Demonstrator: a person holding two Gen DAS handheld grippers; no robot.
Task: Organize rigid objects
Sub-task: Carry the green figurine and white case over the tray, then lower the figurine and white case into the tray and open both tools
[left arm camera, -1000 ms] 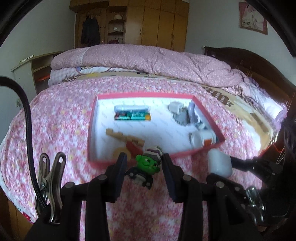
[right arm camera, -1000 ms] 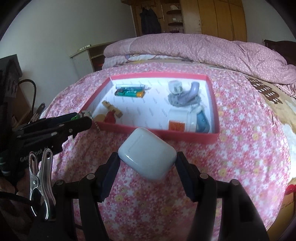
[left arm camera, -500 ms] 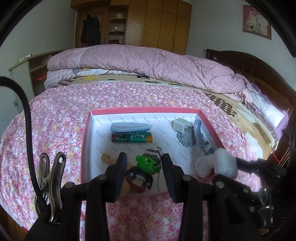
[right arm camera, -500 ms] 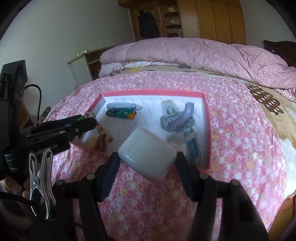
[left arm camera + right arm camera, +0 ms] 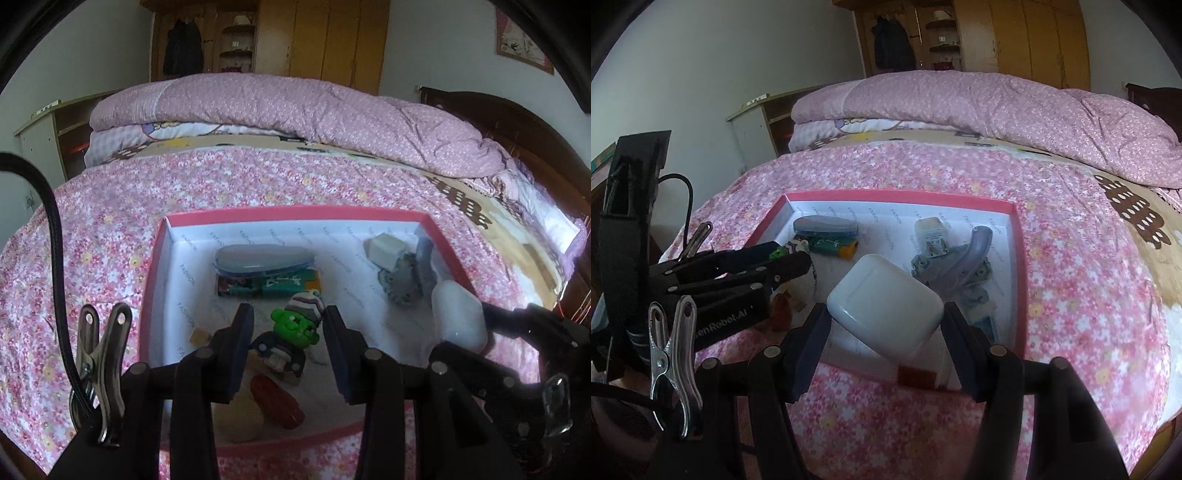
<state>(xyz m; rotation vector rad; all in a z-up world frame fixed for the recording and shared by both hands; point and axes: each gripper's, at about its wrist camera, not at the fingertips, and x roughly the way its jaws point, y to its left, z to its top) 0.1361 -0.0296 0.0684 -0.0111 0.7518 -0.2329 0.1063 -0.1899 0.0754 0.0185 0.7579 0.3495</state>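
A red-rimmed box (image 5: 295, 213) with a white floor lies on the pink floral bedspread; it also shows in the right wrist view (image 5: 1019, 258). My left gripper (image 5: 288, 336) is shut on a green-faced toy figure (image 5: 291, 332) with a striped hat, held above the box's near half. My right gripper (image 5: 884, 314) is shut on a white earbud case (image 5: 886, 299), held above the box's near edge; the case shows at the right of the left wrist view (image 5: 458, 317).
In the box lie a blue case on a green pack (image 5: 264, 273), a white plug with grey parts (image 5: 399, 269), a red piece (image 5: 277, 402) and a white bottle (image 5: 923, 373). A folded pink duvet (image 5: 295, 107) lies behind. A shelf (image 5: 764, 122) stands left.
Both grippers moved forward over the box, each still holding its object. The box now lies directly under them and looks larger.
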